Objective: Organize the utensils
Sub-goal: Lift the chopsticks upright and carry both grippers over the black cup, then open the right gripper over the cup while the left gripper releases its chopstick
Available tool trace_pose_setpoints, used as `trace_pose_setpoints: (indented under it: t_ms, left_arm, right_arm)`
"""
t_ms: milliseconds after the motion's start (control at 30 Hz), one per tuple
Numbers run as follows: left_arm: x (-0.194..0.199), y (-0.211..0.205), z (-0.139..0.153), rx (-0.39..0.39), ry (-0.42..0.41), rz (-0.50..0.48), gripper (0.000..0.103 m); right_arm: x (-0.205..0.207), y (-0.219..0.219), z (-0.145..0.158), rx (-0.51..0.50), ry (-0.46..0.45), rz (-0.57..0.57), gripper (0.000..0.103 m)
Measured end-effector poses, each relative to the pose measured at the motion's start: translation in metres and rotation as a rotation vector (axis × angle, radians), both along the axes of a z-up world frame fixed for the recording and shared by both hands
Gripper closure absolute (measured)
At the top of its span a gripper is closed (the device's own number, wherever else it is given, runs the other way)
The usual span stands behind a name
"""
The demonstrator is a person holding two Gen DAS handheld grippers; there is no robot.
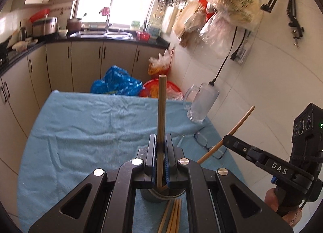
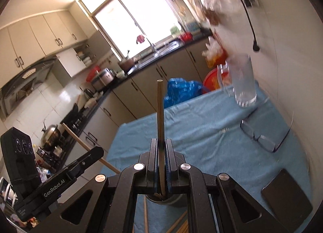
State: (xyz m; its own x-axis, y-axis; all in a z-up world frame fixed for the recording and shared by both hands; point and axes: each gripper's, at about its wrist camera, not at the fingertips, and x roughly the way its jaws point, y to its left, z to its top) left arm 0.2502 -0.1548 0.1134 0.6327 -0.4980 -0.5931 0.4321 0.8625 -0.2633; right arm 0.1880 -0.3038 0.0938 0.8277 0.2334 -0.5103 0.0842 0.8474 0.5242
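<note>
Each pair of tongs, left tongs (image 1: 160, 148) and right tongs (image 2: 160, 148), is clamped on one upright chopstick (image 1: 162, 107) rising at frame centre, above a dark cup (image 1: 159, 197) at lower centre.

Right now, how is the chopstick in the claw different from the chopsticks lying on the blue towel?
The chopstick in the left claw is one stick, pinched and lifted; the loose chopsticks are several, untouched. The held chopstick points away along the claw, while the loose ones lie flat on the blue towel beside the dark cup. Both look like plain wood.
</note>
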Motion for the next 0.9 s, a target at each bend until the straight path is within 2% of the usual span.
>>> trace_pose_setpoints:
  t_ms: [167,333,367,433,467,533,767,900]
  left_arm:
    - [0.008,-0.003,-0.013,0.015,0.019,0.003,0.096]
    - [0.012,-0.002,-0.018,0.013,0.03,0.007,0.094]
    - [0.013,-0.002,-0.018,0.009,0.033,0.007,0.091]
    - [0.014,0.0,-0.019,0.0,0.03,0.014,0.069]
    - [0.014,0.001,-0.019,-0.004,0.024,0.016,0.065]
    - [0.012,0.001,-0.017,-0.007,0.011,0.015,0.064]
    - [-0.014,0.014,-0.003,-0.016,-0.018,0.013,0.063]
    - [-0.038,0.029,-0.008,-0.022,-0.016,0.014,0.06]
  right_arm:
    - [0.014,-0.001,-0.027,0.02,0.058,0.011,0.096]
    - [0.022,-0.002,-0.04,0.029,0.088,0.019,0.093]
    - [0.024,-0.003,-0.042,0.032,0.09,0.019,0.093]
    - [0.024,-0.004,-0.043,0.035,0.09,0.023,0.09]
    - [0.023,-0.005,-0.043,0.036,0.088,0.027,0.087]
    - [0.02,-0.007,-0.042,0.037,0.083,0.019,0.073]
    - [-0.017,-0.01,-0.03,0.044,0.028,-0.006,0.072]
    - [-0.051,-0.009,-0.031,0.043,0.004,-0.003,0.071]
